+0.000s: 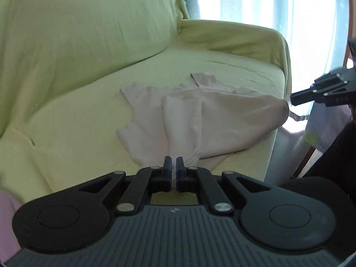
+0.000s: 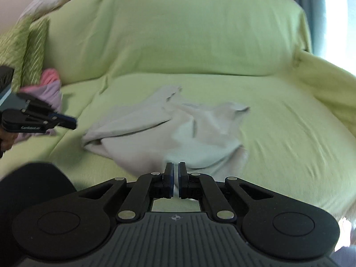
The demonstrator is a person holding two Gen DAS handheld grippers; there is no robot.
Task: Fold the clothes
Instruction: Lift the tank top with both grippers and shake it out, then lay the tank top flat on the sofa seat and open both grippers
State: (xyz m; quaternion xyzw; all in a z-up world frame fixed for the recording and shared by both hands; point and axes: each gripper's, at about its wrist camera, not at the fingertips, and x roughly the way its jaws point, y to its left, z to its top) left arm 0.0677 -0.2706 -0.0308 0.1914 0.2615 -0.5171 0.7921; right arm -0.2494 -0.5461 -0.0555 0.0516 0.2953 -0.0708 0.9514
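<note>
A pale beige garment (image 1: 200, 115) lies crumpled on the green-covered sofa seat (image 1: 77, 111), partly folded over itself. In the left wrist view my left gripper (image 1: 174, 162) hovers just short of its near edge, jaws shut with nothing between them. My right gripper (image 1: 292, 99) reaches in from the right and pinches the garment's right corner, which is lifted at the seat's edge. In the right wrist view the garment (image 2: 155, 129) runs down between the fingers of the right gripper (image 2: 175, 166). The left gripper (image 2: 74, 121) stays apart from the cloth's left end.
A pile of pink and lilac clothes (image 2: 52, 89) sits at the left of the seat beside a striped green cushion (image 2: 29, 51). The covered armrest (image 1: 233, 37) bounds the far end. Bright curtains (image 1: 244, 4) hang behind. A dark-clothed leg (image 2: 33, 189) is near the front edge.
</note>
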